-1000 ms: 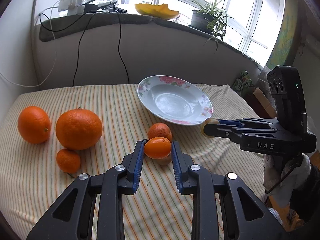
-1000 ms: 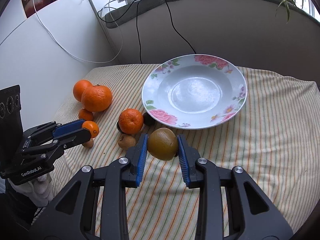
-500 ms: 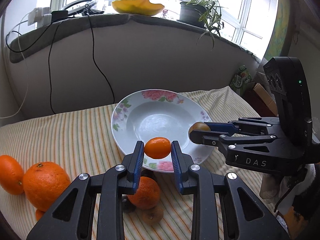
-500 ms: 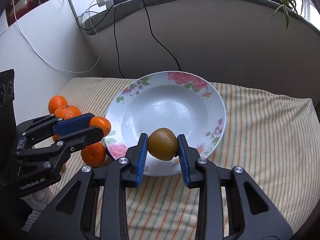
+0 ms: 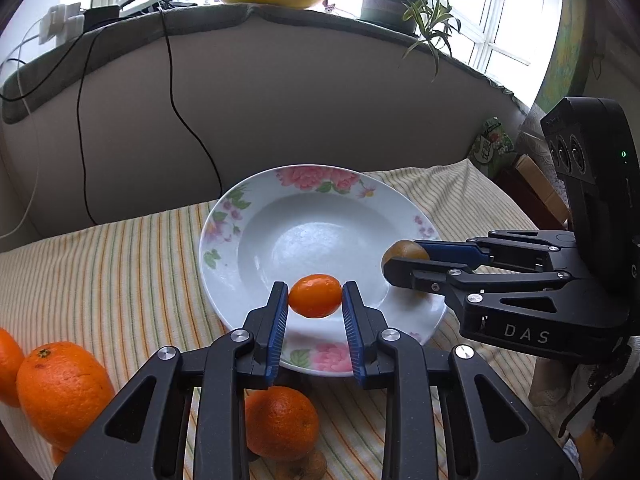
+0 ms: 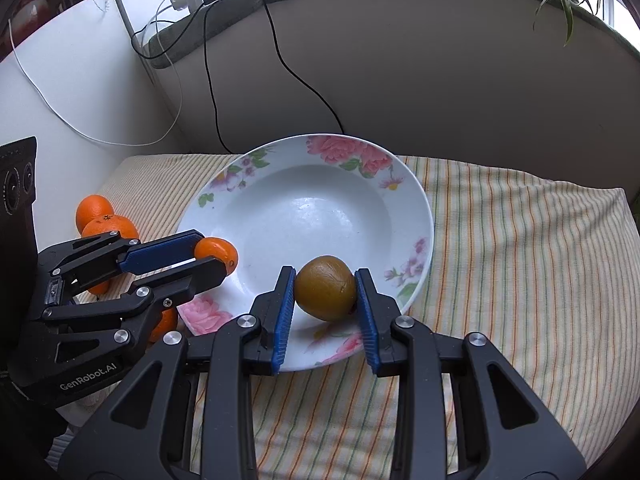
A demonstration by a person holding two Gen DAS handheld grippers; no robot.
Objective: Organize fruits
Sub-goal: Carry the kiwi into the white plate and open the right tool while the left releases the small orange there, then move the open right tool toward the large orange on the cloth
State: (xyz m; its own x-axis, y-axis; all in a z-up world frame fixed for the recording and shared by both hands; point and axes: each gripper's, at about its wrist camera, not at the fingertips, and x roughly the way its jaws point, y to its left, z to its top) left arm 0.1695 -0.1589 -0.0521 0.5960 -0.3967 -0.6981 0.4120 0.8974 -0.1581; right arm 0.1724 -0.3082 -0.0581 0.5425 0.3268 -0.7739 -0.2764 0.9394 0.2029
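On right hand-held gripper (image 5: 404, 266): "DAS".

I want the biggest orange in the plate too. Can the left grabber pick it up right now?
Probably not yet. The left gripper is already shut on a small orange fruit over the plate, so its jaws are full. The big orange lies unblocked on the cloth beside it; free the gripper first.

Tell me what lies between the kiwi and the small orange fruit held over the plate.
Only bare white plate shows between the kiwi and the small orange fruit, seen in the right wrist view; nothing rests in the plate.
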